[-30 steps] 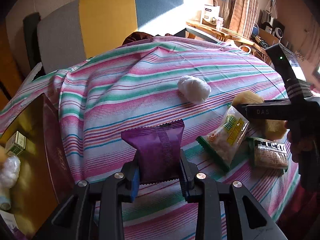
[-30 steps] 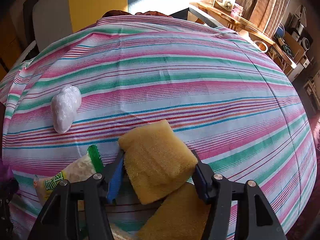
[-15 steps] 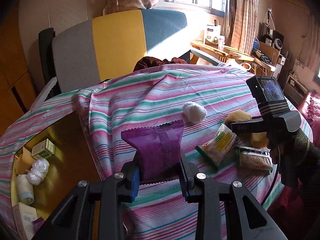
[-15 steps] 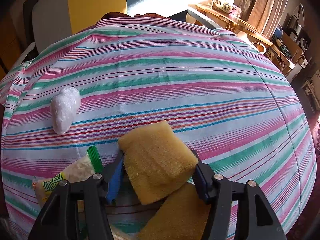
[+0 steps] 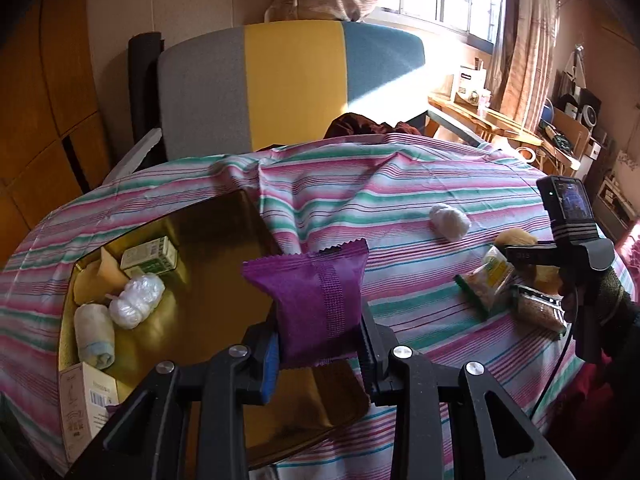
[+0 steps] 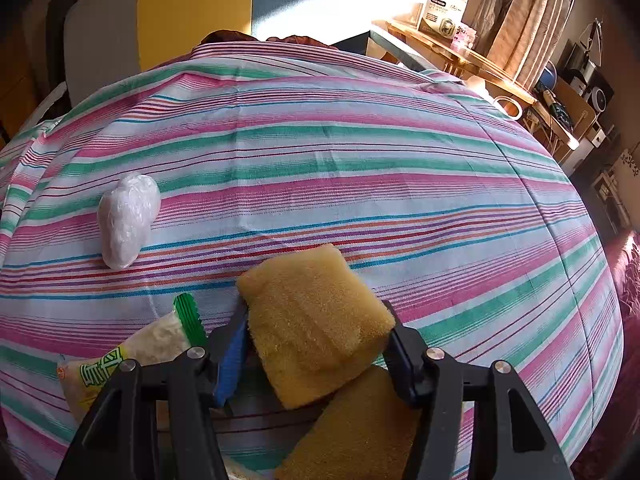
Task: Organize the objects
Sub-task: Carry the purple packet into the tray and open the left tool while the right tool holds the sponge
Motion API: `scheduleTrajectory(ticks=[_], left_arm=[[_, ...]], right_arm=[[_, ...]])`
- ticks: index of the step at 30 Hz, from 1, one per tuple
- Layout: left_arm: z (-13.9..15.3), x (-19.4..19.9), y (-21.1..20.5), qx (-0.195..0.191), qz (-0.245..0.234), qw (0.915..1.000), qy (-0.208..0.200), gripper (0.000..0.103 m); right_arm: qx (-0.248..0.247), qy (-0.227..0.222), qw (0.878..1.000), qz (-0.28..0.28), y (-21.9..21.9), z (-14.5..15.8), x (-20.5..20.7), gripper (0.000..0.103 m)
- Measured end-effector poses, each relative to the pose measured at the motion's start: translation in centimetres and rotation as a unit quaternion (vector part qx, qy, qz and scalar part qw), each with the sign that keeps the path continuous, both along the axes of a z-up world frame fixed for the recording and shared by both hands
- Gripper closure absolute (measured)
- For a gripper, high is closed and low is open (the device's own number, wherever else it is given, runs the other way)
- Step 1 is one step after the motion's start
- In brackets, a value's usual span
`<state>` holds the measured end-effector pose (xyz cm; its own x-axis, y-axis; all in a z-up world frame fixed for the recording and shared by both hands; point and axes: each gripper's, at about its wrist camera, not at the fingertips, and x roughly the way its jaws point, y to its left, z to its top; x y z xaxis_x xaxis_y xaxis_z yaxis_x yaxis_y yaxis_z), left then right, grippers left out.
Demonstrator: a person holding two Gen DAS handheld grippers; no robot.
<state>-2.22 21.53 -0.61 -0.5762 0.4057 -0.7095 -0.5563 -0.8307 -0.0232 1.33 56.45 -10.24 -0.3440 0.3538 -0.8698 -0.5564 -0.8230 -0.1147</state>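
Below my left hand-held gripper (image 5: 320,354) the near half of the gold tray (image 5: 208,312) lies bare; its far left corner is crowded with a white bundle (image 5: 136,300) and small boxes (image 5: 150,254). Beyond my right hand-held gripper (image 6: 314,350) the striped table (image 6: 400,184) is open, except a white wad (image 6: 128,220) at left.

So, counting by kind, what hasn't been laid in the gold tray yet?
Snack packets: 3 (purple packet, green-edged packet, grain packet)
Yellow sponges: 2 (held sponge, lower sponge)
White wrapped bundle: 1
Total: 6
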Motion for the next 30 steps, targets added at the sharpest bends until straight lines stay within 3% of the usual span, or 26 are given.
scheduleTrajectory(ticks=[4,7,12,16,21,26,30], left_arm=[[-0.3,-3.0,-6.0,0.032,0.067,0.9967,-0.032,0.070],[-0.5,-5.3,-11.2,0.063,0.124,0.9888,-0.055,0.070],[-1.5,-7.0,-16.5,0.086,0.171,0.9780,-0.082,0.070],[-2.2,-7.3,-16.1,0.076,0.156,0.9810,-0.087,0.070],[-4.4,-8.1,-13.3,0.027,0.141,0.9838,-0.107,0.070],[-7.1,-9.4,-12.7,-0.024,0.156,0.9791,-0.128,0.069],[-7.2,-9.6,-12.4,-0.043,0.156,0.9808,-0.109,0.064]], right_arm=[[0.003,-0.001,1.000,-0.004,-0.4,0.2,0.1,0.042],[0.003,-0.002,1.000,-0.003,-0.4,0.1,0.1,0.042],[0.006,-0.006,1.000,-0.002,-0.6,0.2,0.1,0.042],[0.010,-0.010,1.000,0.000,-0.7,0.2,-0.1,0.042],[0.010,-0.011,1.000,-0.001,-0.8,0.2,-0.1,0.042],[0.012,-0.013,1.000,0.001,-0.8,0.2,-0.1,0.042],[0.012,-0.013,1.000,0.001,-0.8,0.2,-0.1,0.042]])
